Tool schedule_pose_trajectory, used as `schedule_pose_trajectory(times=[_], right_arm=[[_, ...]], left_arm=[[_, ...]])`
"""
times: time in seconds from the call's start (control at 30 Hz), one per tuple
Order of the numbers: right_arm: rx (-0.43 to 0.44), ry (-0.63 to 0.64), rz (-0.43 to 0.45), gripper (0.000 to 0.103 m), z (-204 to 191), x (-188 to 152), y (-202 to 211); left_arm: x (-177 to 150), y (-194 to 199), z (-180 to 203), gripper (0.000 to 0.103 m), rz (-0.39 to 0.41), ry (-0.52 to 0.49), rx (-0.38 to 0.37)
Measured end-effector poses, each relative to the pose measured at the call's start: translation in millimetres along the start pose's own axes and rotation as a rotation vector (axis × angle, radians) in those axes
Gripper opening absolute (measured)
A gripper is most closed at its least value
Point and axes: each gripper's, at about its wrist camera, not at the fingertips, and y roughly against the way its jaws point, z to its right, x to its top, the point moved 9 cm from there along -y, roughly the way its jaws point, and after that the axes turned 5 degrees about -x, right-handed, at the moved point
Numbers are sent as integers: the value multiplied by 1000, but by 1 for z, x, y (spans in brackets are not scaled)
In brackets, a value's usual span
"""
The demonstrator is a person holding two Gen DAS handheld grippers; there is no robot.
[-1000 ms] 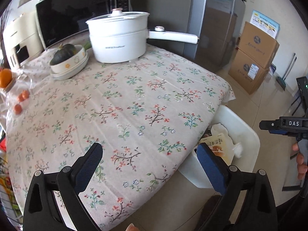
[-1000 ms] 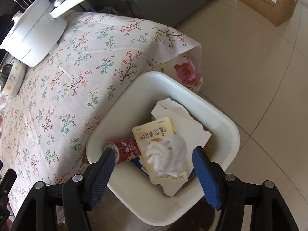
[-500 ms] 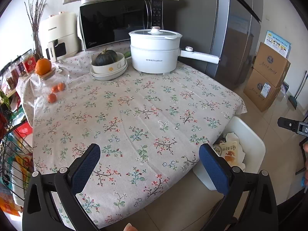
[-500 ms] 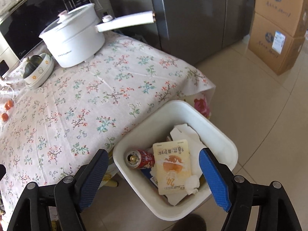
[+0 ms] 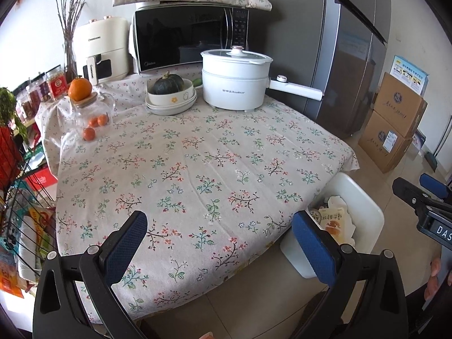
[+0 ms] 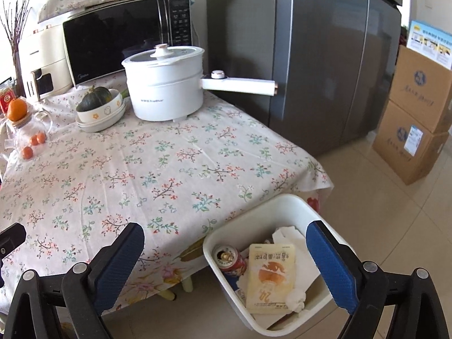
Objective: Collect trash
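A white bin [image 6: 282, 200] stands on the floor at the table's near right corner. Inside lie a yellow snack packet [image 6: 271, 276], a red can [image 6: 228, 260], a crumpled tissue [image 6: 295, 299] and white paper [image 6: 285, 233]. My right gripper [image 6: 224, 230] hangs above the bin and the table edge. Its jaws are opening, with nothing between them. My left gripper [image 5: 219, 217] is open and empty over the front of the floral tablecloth [image 5: 197, 155]. The left wrist view shows the bin [image 5: 364, 197] at lower right and the right gripper [image 5: 423, 195] at the frame's right edge.
At the back of the table stand a white electric pot [image 5: 234, 82] with a long handle, a bowl holding a squash [image 5: 169, 90], a glass jar with oranges [image 5: 90, 113] and a microwave [image 5: 189, 36]. A fridge [image 6: 325, 70] and cardboard boxes [image 6: 412, 130] stand right, a wire rack [image 5: 17, 197] left.
Both grippers have pulled back and risen, so more of the table shows. The right jaws have widened. The tissue now lies low in the bin beside the packet's corner.
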Motion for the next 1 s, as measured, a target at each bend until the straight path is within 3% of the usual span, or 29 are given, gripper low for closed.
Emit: schedule_pose_trajectory(times=[1.0], right_arm=[[-8,-3,-16,96,0,-6,-5]], left_arm=[[1,5,4,103,16,6,-8]])
